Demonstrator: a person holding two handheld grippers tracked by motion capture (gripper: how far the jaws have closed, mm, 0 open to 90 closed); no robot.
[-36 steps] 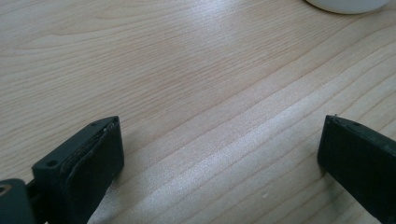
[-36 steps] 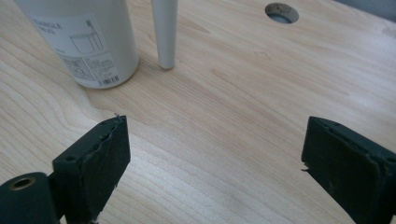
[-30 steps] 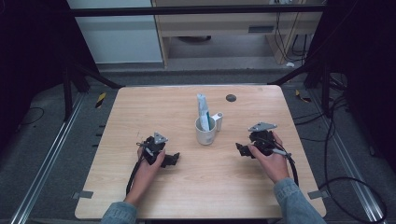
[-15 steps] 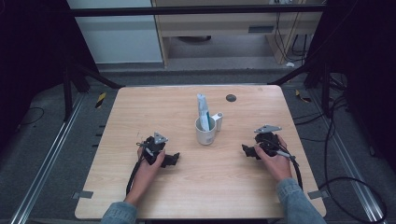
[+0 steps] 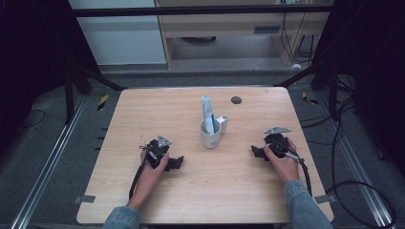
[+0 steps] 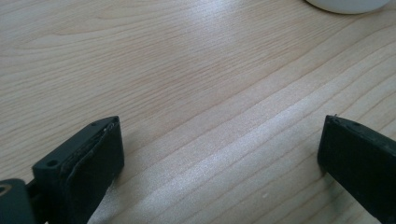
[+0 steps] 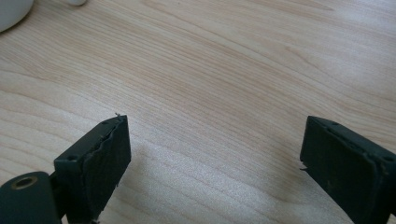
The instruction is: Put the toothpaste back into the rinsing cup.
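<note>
A white mug (image 5: 209, 134) stands near the middle of the wooden table (image 5: 143, 114), and a light blue-white tube or packet (image 5: 207, 113) sticks up out of it. My left gripper (image 5: 177, 163) rests on the table to the mug's lower left, held by a hand. Its jaws are spread wide over bare wood in the left gripper view (image 6: 219, 154), with the mug's base (image 6: 348, 4) at the top edge. My right gripper (image 5: 255, 151) lies to the mug's right, also open with nothing between its jaws (image 7: 215, 154).
A small dark round spot (image 5: 235, 99) lies on the table behind the mug. A black frame, cables and a cabinet stand beyond the table's far edge. The mug's rounded side (image 7: 13, 11) shows at the right gripper view's top left corner.
My right gripper has moved down and slightly right, away from the mug, and settled on the table. The left gripper has stayed put.
</note>
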